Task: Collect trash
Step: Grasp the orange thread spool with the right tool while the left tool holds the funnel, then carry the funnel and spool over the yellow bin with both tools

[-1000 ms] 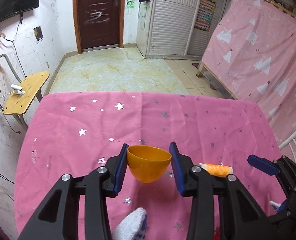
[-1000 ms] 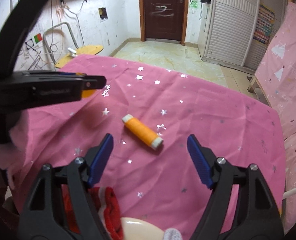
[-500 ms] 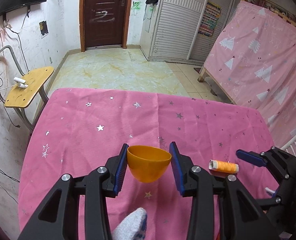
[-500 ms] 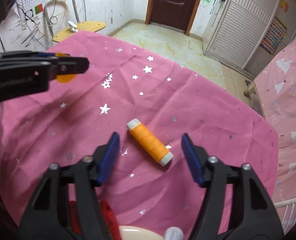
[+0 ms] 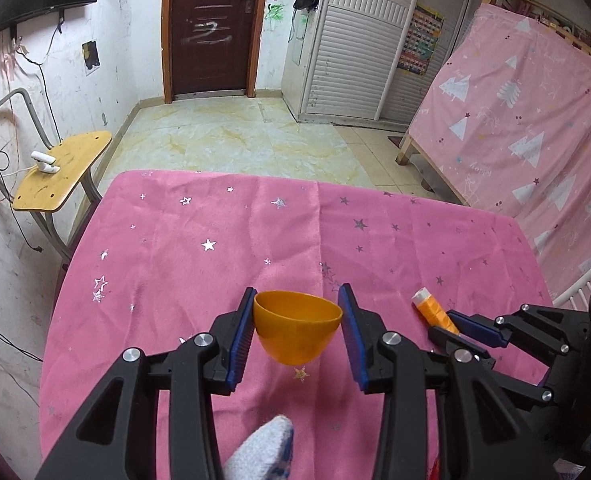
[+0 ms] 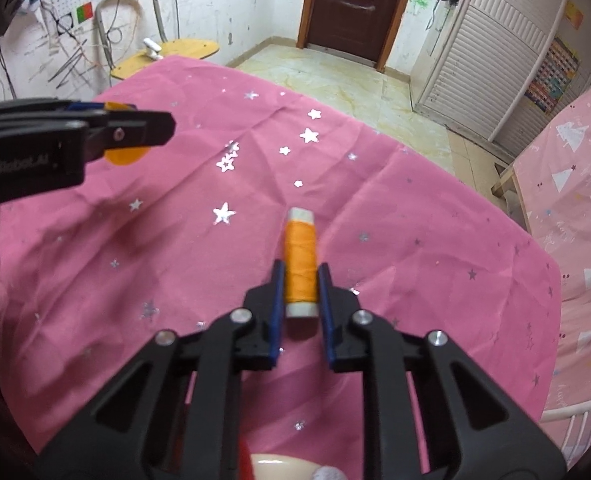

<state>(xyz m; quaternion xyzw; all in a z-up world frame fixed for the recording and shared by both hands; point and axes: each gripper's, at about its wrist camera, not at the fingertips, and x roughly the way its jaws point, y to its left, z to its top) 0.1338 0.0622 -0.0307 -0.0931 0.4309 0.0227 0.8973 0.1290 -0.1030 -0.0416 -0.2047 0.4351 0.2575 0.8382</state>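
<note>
Progress roughly midway: left gripper (image 5: 297, 334) clamps orange bowl (image 5: 298, 332) above pink-clothed table (image 5: 215, 272); right gripper (image 6: 300, 294) pinches thread spool (image 6: 300, 266) near table's right edge. Remaining: lift spool, drop into bowl.

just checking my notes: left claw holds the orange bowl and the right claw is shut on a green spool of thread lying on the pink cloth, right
Not quite: the spool of thread is orange with white ends, not green, as the right wrist view shows. The rest stands: the left claw holds the orange bowl, and the right claw is shut on the spool, which lies on the pink cloth.
</note>
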